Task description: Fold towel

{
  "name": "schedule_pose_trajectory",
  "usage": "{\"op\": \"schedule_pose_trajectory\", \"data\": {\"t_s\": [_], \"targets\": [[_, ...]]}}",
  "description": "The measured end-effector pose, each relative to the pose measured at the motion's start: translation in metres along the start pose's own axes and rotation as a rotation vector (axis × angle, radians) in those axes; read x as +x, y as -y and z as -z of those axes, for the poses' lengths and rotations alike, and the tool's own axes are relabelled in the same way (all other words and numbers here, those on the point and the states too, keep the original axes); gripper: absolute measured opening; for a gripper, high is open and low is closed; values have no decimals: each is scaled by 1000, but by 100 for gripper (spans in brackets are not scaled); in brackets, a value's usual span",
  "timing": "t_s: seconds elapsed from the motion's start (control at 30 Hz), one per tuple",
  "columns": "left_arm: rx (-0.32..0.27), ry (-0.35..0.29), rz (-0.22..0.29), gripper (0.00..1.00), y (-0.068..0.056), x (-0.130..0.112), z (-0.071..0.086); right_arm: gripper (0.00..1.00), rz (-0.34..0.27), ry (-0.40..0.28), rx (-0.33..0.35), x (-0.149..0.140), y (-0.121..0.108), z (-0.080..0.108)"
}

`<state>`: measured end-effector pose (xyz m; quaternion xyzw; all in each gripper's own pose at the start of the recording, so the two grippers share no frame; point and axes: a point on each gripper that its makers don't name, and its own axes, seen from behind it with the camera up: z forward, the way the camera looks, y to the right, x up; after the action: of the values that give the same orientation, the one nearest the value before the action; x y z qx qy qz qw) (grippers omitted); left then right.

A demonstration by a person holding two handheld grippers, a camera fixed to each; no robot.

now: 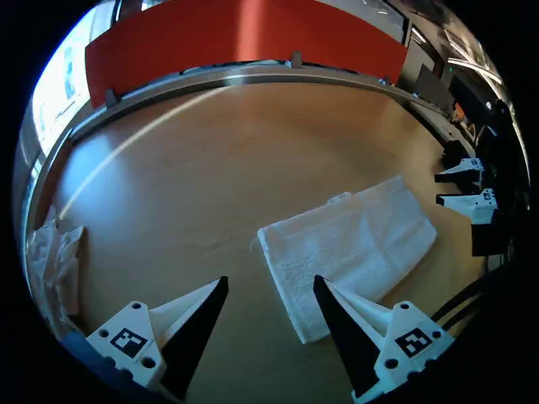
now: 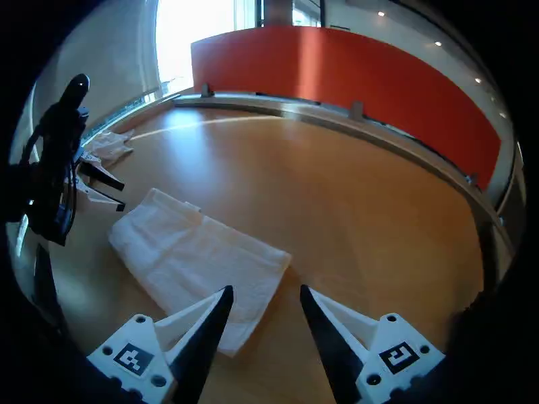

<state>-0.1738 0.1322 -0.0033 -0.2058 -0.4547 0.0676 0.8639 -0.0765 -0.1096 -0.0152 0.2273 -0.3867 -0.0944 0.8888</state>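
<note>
Markers point(image 1: 128, 341) on left gripper point(image 1: 269, 279), right gripper point(image 2: 266, 288)

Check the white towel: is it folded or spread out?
Folded. The towel lies on the table as a compact oblong, with an upper layer's edge visible near one end.

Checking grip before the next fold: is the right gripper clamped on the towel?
No, the right gripper stands open, gripping nothing, and the towel lies loose on the table.
</note>
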Motion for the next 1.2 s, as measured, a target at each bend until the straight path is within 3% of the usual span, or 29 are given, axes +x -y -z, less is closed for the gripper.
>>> {"op": "schedule_pose_trajectory", "data": {"t_s": [0.5,0.77,1.2], "targets": [[35,-2,49,94,-1,-45,26,77,-14,28,-5,-37,17,21],[43,-2,77,94,-1,-59,33,77,-22,34,-2,-46,19,22],[83,-21,126,94,2,-76,55,77,87,86,66,-69,27,19]]}}
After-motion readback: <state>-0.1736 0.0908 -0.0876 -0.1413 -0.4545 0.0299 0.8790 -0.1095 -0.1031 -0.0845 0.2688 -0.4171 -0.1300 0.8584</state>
